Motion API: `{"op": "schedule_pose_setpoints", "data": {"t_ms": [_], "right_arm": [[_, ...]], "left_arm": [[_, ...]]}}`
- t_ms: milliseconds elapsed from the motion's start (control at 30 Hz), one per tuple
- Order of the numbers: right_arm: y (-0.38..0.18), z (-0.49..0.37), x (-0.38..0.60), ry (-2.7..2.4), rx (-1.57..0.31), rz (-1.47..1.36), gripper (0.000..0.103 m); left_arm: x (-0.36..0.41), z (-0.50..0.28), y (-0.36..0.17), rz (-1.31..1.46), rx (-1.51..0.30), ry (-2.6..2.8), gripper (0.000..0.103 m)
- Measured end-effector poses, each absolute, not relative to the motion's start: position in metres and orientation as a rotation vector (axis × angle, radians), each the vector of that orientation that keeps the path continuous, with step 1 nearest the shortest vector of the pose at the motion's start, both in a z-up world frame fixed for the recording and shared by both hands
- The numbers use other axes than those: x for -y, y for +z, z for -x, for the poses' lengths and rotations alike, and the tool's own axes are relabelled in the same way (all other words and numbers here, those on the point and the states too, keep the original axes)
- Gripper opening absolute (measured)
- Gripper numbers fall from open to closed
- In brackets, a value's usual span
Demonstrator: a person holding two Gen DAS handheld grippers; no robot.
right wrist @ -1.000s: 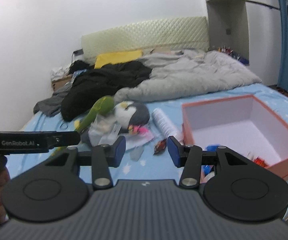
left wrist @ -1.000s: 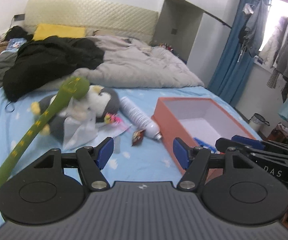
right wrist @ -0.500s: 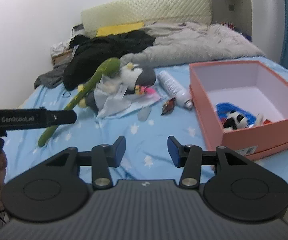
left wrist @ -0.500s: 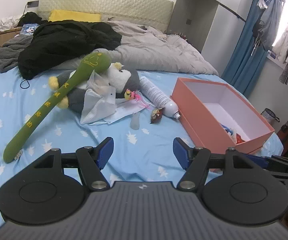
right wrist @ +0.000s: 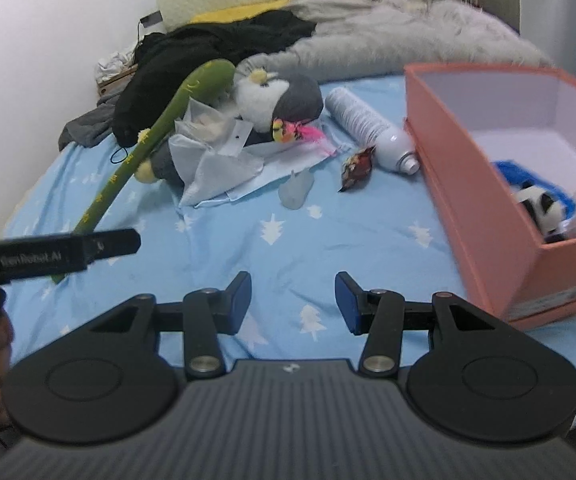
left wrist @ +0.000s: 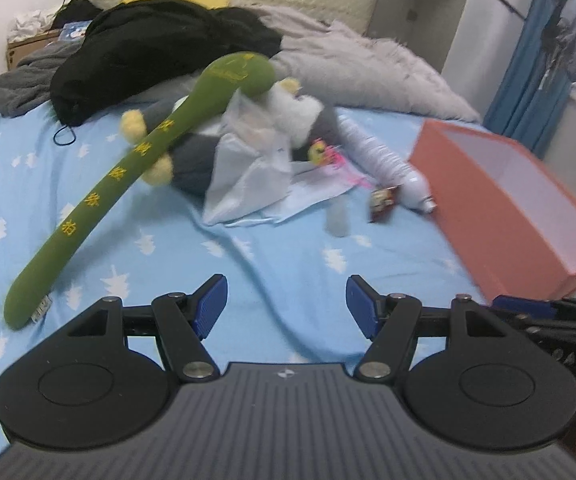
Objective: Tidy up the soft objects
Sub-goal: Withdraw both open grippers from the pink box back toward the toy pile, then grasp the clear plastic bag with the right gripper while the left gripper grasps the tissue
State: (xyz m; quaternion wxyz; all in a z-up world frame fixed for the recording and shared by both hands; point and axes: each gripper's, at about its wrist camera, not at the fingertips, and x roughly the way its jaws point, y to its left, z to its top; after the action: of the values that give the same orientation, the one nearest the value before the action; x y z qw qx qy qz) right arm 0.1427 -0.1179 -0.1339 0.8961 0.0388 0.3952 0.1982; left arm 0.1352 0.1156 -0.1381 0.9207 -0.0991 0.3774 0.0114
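Grippers: L (left wrist: 286, 306) wide, R (right wrist: 293, 304) narrower, both empty | penguin plush (right wrist: 284, 98) beside pink box (right wrist: 488, 216)

The left gripper (left wrist: 286, 306) is showing black arms, blue ribbed pads and shiny round screws. Two black round discs are sitting on a grey ribbed body with a small white mark. The right gripper (right wrist: 293, 303) is looking the same. White letters are running along the left one's side.

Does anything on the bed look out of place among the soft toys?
Yes: a white bottle lies tipped on its side on the sheet between the penguin plush and the orange box. It looks hard, not soft.
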Motion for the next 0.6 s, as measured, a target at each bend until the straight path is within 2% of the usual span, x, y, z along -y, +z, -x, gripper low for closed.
{"op": "schedule_pose_setpoints", "data": {"t_ms": [333,600], "right_arm": [[-0.169,-0.202,0.089,0.429,-0.853,-0.061,0.049],[-0.191,-0.248,0.063,0.463,-0.827,-0.047,0.049]], "left_arm": [[-0.16,-0.188,-0.181,0.265,-0.774,0.102,0.071],[-0.171,-0.228,-0.173,0.303,-0.649,0.094,0.071]]}}
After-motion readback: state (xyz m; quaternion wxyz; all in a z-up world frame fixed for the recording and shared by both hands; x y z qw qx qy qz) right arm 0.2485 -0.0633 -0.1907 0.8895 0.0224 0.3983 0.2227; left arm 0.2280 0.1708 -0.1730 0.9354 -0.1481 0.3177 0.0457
